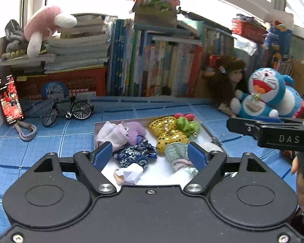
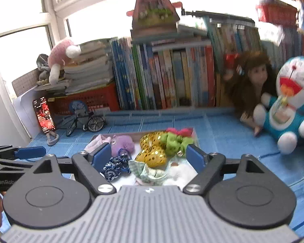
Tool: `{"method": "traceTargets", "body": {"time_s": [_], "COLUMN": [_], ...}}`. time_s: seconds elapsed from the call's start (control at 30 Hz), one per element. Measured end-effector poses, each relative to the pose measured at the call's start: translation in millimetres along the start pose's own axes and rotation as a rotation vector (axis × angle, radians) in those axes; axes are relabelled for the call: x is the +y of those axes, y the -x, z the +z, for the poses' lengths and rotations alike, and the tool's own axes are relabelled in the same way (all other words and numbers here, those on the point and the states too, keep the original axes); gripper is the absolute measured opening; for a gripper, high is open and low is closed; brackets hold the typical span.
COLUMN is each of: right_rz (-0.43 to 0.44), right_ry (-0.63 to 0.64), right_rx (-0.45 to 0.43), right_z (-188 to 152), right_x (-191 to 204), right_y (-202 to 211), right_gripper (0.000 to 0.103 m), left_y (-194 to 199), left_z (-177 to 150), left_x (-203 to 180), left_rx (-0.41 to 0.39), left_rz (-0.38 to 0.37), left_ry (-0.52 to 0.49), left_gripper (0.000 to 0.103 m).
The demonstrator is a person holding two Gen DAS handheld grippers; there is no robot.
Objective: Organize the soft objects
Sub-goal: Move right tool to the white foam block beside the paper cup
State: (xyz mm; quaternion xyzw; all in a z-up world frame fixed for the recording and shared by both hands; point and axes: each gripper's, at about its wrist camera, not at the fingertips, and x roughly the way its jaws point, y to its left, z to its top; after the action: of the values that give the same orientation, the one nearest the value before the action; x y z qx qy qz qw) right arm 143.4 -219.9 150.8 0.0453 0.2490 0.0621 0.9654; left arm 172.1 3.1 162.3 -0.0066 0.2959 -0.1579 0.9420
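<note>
Inside shallow box (image 1: 98, 126): sequinned yellow bow (image 1: 168, 130), fuzzy purple plush (image 1: 134, 131).

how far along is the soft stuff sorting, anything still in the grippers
Looks mostly done: the tray already holds the purple plush, yellow sequin bow, green scrunchie and navy patterned cloth. In hand: nothing; left gripper and right gripper are both open and empty. Possibly left: the Doraemon plush and doll, still outside the tray.
</note>
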Motion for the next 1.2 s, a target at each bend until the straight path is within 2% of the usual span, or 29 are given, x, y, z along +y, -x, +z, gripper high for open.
{"method": "traceTargets", "body": {"time_s": [0.17, 0.3, 0.57, 0.73, 0.93, 1.07, 1.2], "right_rz": [-0.016, -0.005, 0.057, 0.100, 0.120, 0.163, 0.159], "right_ry": [0.045, 0.109, 0.384, 0.570, 0.749, 0.811, 0.855], "right_rx": [-0.053, -0.063, -0.058, 0.030, 0.178, 0.272, 0.311], "right_z": [-6.3, -21.0, -75.4, -103.5, -107.3, -107.9, -116.7], "right_x": [3.6, 10.8, 44.4, 68.7, 93.7, 106.8, 115.6], "right_y": [16.0, 27.3, 57.6, 46.1, 1.9, -21.4, -39.2], "right_gripper": [0.091, 0.094, 0.092, 0.088, 0.087, 0.087, 0.085], "left_y": [15.4, 21.9, 35.7, 39.9, 37.8, 36.6, 33.6], "left_z": [-12.1, -23.7, -48.5, -59.3, -60.5, -61.2, -64.5], "left_x": [-8.4, -8.0, -2.2, 6.5, 21.3, 33.3, 44.5], "left_rx": [-0.045, -0.054, -0.064, -0.055, -0.048, -0.052, -0.052], "left_rz": [0.007, 0.011, 0.029, 0.025, 0.046, 0.054, 0.058], "left_ry": [-0.033, -0.058, -0.080, -0.070, -0.045, -0.020, 0.001], "left_gripper": [0.082, 0.082, 0.083, 0.083, 0.083, 0.083, 0.083]}}
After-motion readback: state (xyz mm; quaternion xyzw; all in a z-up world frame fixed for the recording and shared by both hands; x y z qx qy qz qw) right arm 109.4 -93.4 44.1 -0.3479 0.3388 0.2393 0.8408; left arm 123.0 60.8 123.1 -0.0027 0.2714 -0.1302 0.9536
